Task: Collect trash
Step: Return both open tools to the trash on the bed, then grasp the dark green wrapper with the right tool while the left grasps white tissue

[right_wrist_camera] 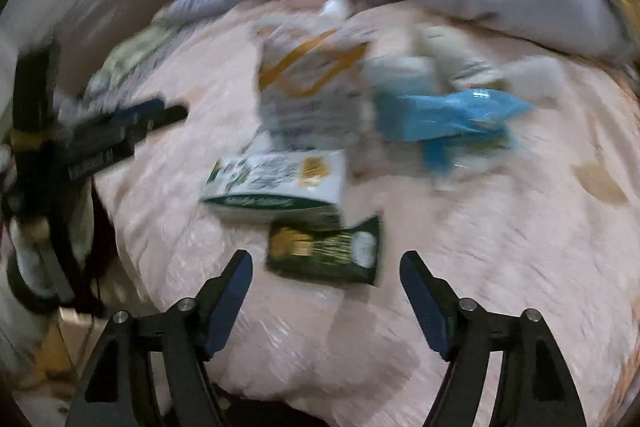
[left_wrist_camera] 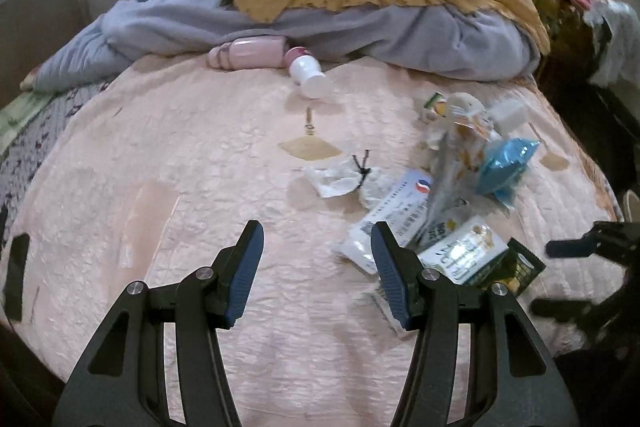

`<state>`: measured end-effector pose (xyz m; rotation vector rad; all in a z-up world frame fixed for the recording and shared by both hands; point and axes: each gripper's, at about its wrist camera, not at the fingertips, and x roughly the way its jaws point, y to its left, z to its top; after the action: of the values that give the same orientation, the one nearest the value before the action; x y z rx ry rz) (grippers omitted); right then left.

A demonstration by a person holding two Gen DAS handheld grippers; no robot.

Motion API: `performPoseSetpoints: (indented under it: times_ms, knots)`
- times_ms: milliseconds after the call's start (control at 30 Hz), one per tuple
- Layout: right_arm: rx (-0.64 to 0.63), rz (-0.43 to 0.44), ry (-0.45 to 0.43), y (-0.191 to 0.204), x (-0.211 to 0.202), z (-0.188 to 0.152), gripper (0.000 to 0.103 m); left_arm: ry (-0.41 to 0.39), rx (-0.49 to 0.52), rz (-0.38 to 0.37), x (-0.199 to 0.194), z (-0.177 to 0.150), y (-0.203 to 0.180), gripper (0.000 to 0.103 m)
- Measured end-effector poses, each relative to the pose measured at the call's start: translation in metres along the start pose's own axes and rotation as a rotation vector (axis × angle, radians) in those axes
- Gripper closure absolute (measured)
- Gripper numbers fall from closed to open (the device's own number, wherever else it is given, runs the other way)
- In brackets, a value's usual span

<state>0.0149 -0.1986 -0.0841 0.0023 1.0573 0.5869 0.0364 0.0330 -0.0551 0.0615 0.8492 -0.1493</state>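
My right claw (right_wrist_camera: 326, 301), jaws spread wide and holding nothing, hangs over the pale pink quilted bedspread (right_wrist_camera: 500, 267) with a flat dark green and gold snack wrapper (right_wrist_camera: 326, 253) lying just beyond its blue-padded fingertips (right_wrist_camera: 230, 291). The wrapper's long axis runs across my view, from one finger toward the other, its far corners tipped slightly up on the right. Touching it behind sits a white and green carton (right_wrist_camera: 280, 187), its length also crosswise, and farther back a crumpled blue plastic bag (right_wrist_camera: 448, 123) pointing right, though blur softens all of this.

My left claw (left_wrist_camera: 318, 269) stands about half open and empty, its right finger overlapping the edge of the same litter heap: a white printed packet (left_wrist_camera: 394, 211) angled up to the right, a scrap of white tissue (left_wrist_camera: 334, 179), a small white bottle (left_wrist_camera: 308, 75) on its side by the grey blanket (left_wrist_camera: 440, 35).

I judge this the approach to a first pick. The next move calls for lowering the right claw so its fingers straddle the green wrapper's short side, then closing.
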Motion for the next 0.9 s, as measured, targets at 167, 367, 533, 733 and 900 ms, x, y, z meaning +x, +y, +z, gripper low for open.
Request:
performPoseSetpoints:
  times_ms: [167,367,533,733,900]
  knots:
    - [-0.084,-0.026,0.065,0.011,0.031,0.012,0.029,0.01,-0.013,0.005,0.009,0.002,0.011,0.048]
    - [-0.074,-0.047,0.034,0.002,0.037,0.004,0.06,0.066,-0.034,-0.043,0.042,0.013,0.013,0.048]
    - [0.001,-0.081,-0.042,-0.027,0.006,-0.004,0.073,0.134,-0.058,-0.098,0.083,0.027,0.008,0.048]
    - [0.074,-0.09,-0.093,-0.049,-0.02,-0.023,0.074,0.215,-0.142,-0.178,0.13,0.044,-0.004,0.049]
    - [0.114,-0.072,-0.124,-0.056,-0.029,-0.03,0.057,0.234,-0.232,-0.26,0.148,0.054,-0.01,0.067]
